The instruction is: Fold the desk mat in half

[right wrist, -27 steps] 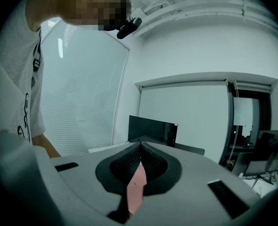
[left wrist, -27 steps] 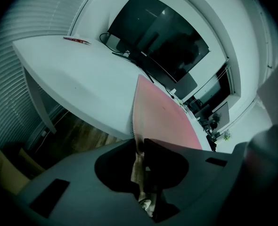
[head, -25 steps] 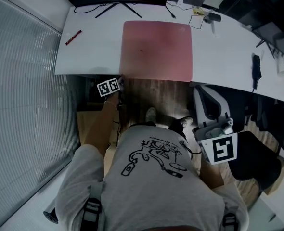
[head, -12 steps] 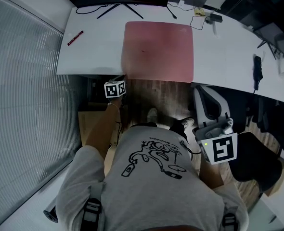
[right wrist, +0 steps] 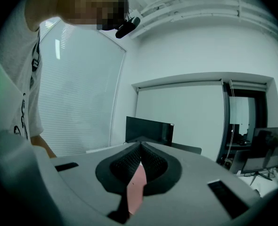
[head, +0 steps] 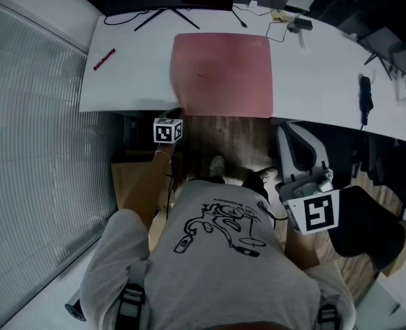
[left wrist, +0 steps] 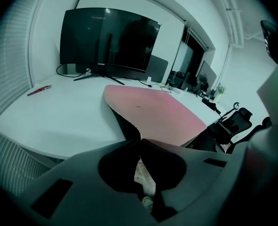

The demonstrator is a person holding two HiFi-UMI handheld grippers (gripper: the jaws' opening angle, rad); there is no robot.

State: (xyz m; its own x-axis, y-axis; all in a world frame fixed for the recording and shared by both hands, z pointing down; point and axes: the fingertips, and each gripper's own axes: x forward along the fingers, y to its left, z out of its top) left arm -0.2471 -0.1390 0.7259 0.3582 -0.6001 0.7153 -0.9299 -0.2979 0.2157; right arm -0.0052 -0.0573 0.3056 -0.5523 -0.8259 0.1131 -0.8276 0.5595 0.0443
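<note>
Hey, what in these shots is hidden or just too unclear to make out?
Pink rectangular desk mat: near-left corner, head view, covered by left gripper.
Thin red object on white desk: too small, either view; pen or marker unclear.
Black monitor: head view, cropped by top edge.

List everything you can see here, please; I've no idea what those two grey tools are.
desk: one, white, across the top of the head view
desk mat: one, pink, at the desk's near edge
monitor: one, black, at the back of the desk
pen: one, red, on the desk, left of the mat
office chair: one, dark, right of the mat
floor: brown wood, under the desk
shirt: one, grey with black print, on the person
left gripper: one, grey, shut on the desk mat's near left corner
right gripper: one, grey, shut and empty, at the person's right side
</note>
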